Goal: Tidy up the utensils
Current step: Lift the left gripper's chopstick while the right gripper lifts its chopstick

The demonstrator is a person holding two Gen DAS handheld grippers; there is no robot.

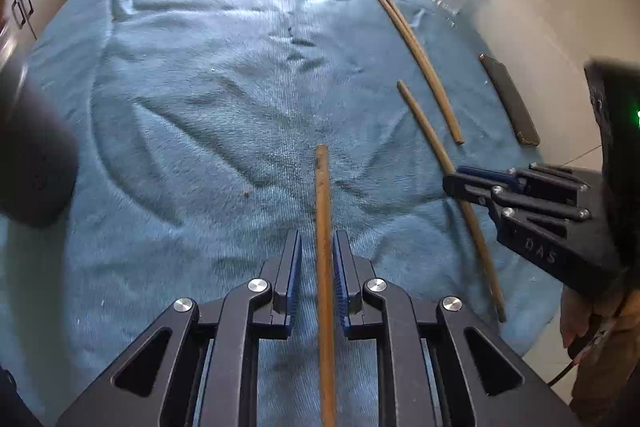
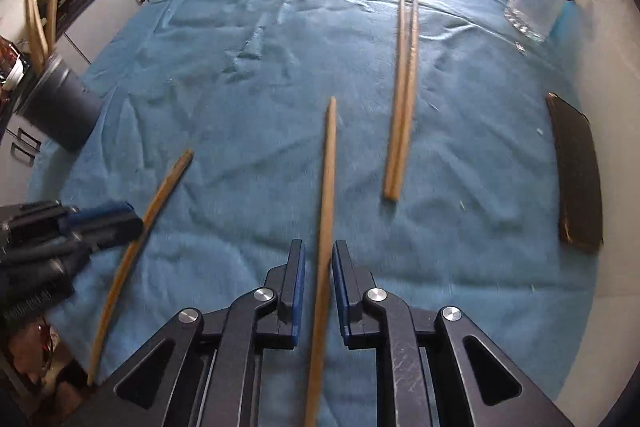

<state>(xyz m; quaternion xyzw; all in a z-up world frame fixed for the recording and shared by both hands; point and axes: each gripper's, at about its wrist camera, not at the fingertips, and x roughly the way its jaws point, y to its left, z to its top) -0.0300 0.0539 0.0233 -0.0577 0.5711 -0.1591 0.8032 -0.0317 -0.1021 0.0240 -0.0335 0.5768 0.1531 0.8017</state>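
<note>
Roughly biggest first: blue towel (image 2: 240, 87) covers the whole table. L gripper (image 1: 317, 239) points steeply down at it w/ jaws only narrowly apart; chopstick A (image 1: 322, 187) runs btwn the pads toward 12 o'clock, a slim gap showing on its 9 o'clock side, so not clamped. R gripper (image 2: 319, 247) is the same: jaws slightly parted, chopstick B (image 2: 329, 155) btwn them, gap at 9 o'clock. In the R wrist view, grey holder (image 2: 64, 107) sits at 10 o'clock on the towel edge w/ two sticks (image 2: 34, 23) upright inside; glass jug (image 2: 536, 3) at 1 o'clock; dark flat case (image 2: 580, 179) at 3 o'clock. Chopstick pair (image 2: 404, 99) lies side by side, touching, toward 1 o'clock.
</note>
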